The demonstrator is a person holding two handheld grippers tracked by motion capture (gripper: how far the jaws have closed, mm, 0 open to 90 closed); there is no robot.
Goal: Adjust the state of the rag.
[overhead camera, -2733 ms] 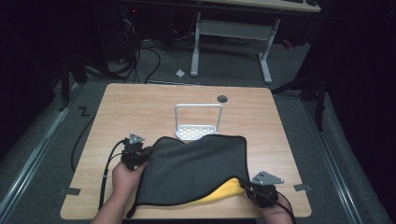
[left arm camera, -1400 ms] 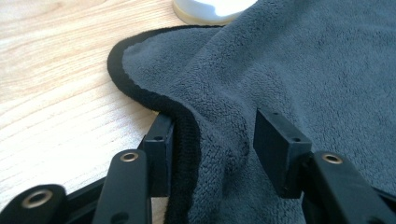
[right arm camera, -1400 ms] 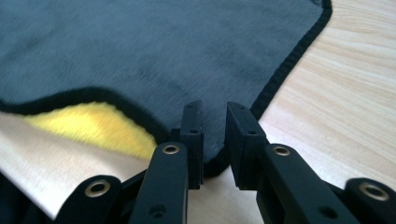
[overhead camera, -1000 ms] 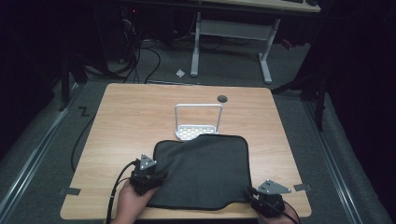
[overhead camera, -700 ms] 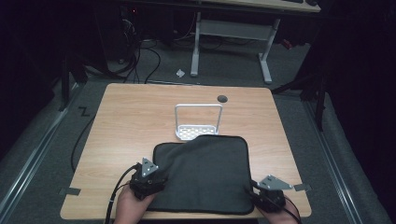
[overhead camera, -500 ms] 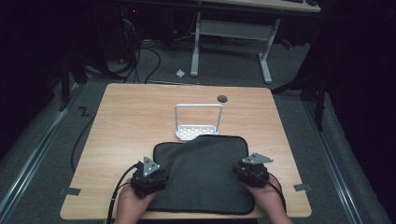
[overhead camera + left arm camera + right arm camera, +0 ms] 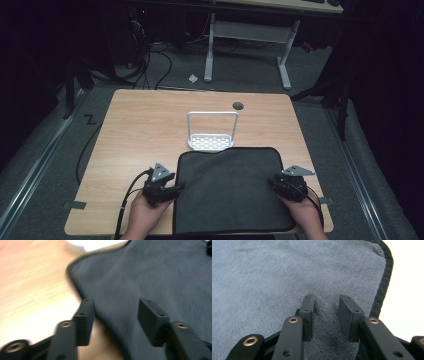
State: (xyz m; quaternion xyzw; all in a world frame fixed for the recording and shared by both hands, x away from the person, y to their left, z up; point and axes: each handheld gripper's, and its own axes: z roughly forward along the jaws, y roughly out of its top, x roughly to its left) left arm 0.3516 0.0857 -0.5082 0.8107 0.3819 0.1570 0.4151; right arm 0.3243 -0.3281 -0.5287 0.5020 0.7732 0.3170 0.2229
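Dark cloth (image 7: 232, 192) lies flat on wooden table (image 7: 145, 130), both grippers' fingers parted, gripping nothing.

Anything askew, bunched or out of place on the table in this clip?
Nothing stands out. The dark grey cloth lies flat and square on the wooden table, its far edge beside the small white wire rack.

There is one dark cloth (image 7: 232, 190), one small metal stand (image 7: 212, 134), one wooden table (image 7: 145, 125), and two grippers, left (image 7: 172, 189) and right (image 7: 280, 184).
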